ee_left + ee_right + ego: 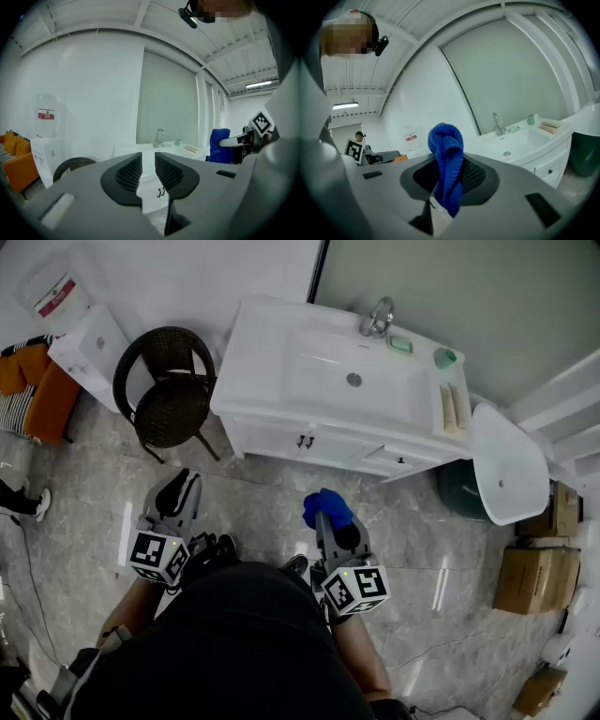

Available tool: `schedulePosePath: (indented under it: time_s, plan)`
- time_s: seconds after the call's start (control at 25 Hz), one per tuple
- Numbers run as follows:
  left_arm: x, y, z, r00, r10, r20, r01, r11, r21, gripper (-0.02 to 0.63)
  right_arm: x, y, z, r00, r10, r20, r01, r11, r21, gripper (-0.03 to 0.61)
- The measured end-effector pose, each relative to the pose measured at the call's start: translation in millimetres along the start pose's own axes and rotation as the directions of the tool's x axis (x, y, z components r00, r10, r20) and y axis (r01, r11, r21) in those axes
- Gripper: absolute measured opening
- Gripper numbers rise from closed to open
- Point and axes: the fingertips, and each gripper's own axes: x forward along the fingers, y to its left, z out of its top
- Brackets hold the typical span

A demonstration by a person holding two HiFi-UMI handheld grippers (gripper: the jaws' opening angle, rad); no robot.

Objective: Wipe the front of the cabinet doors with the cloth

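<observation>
A white vanity cabinet [281,439] with two doors and black handles [305,441] stands against the far wall. Its doors [151,196] also show through the slit between the left jaws. A blue cloth [324,506] is bunched in my right gripper [330,517], which is shut on it over the floor, well short of the doors. From the right gripper view the cloth [446,154] stands up between the pads of that gripper [449,177]. My left gripper [178,495] hangs to the left, jaws nearly together and holding nothing [148,171].
A dark wicker chair [164,395] stands just left of the cabinet, with a white water dispenser [89,343] and an orange sofa [37,395] beyond it. To the right are a white round basin [506,460], a dark bin [461,491] and cardboard boxes [536,573]. The floor is glossy tile.
</observation>
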Motion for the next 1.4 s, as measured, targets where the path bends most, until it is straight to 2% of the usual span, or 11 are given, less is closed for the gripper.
schedulePosePath:
  time_s: [0.36,0.6,0.68,0.76,0.92,1.12,1.28,1.36,1.4]
  plan:
    - [-2,0,6,1.000,0.007,0.017,-0.007,1.000,0.005,0.087,-2,-1,-1,1.000,-0.013,-0.017,0.013,1.000,0.001,0.089]
    - [-4,10,2,1.000,-0.009,0.012,0.009,1.000,-0.012,0.087,4,0,-1,0.999,-0.039,0.010,0.038,0.998,0.052,0.091]
    - [-5,21,1,1.000,-0.010,0.011,0.010,1.000,-0.021,0.087,16,2,-11,0.999,-0.044,-0.018,0.044,0.998,0.035,0.090]
    - [-6,38,-3,1.000,-0.006,0.010,0.007,1.000,-0.024,0.087,36,1,-32,0.995,-0.056,-0.086,0.056,0.998,-0.005,0.090]
    - [-14,84,-18,1.000,0.008,0.004,-0.008,1.000,-0.002,0.087,94,1,-87,0.957,-0.077,-0.279,0.075,0.997,-0.019,0.091]
    - [-14,146,-44,0.999,0.012,-0.032,-0.011,0.999,0.039,0.087,195,25,-141,0.910,-0.052,-0.412,0.019,0.996,-0.085,0.091]
    - [25,172,-74,0.996,-0.020,-0.082,0.025,0.998,0.057,0.087,279,45,-192,0.877,0.000,-0.480,-0.053,0.994,-0.097,0.091]
    - [55,180,-97,0.995,-0.036,-0.095,0.038,0.999,0.027,0.087,314,50,-228,0.854,0.029,-0.520,-0.086,0.993,-0.086,0.091]
    - [71,184,-111,0.993,-0.044,-0.108,0.043,0.999,-0.012,0.087,327,51,-249,0.838,0.042,-0.544,-0.102,0.992,-0.079,0.091]
